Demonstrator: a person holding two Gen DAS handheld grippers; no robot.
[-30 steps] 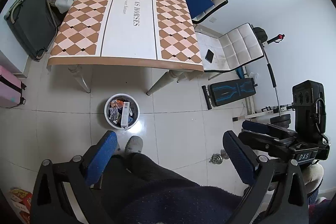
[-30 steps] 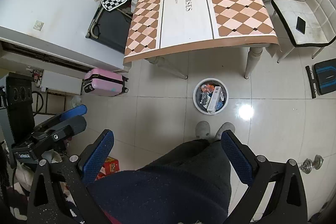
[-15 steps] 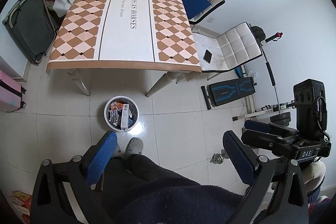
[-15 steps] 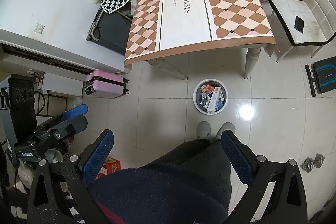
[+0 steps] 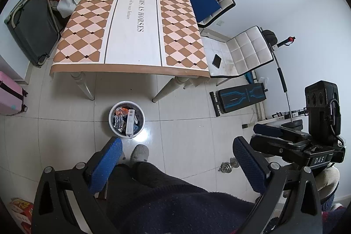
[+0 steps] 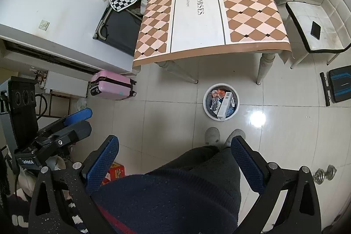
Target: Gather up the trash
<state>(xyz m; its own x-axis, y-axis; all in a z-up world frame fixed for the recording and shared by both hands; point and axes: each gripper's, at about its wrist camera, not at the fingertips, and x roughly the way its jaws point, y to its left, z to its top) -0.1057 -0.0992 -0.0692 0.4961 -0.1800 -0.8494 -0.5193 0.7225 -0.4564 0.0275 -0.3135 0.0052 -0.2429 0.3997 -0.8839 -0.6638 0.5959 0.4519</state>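
Bare floor [image 5: 186,124] around trash bin [image 5: 126,119]; table legs [image 5: 84,87] just behind it

The right gripper [image 6: 174,159] spreads wide and empty at the bottom of the frame, above the person's dark trousers. Just right of centre, a white bin [image 6: 220,101] holds wrappers and a carton. The diamond-patterned table [image 6: 197,14] fills the upper middle.

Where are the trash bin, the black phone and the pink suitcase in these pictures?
trash bin [image 5: 112,124]: left wrist view, white rim at its left
black phone [image 6: 315,30]: right wrist view, middle of its screen
pink suitcase [image 6: 111,84]: right wrist view, its pink side
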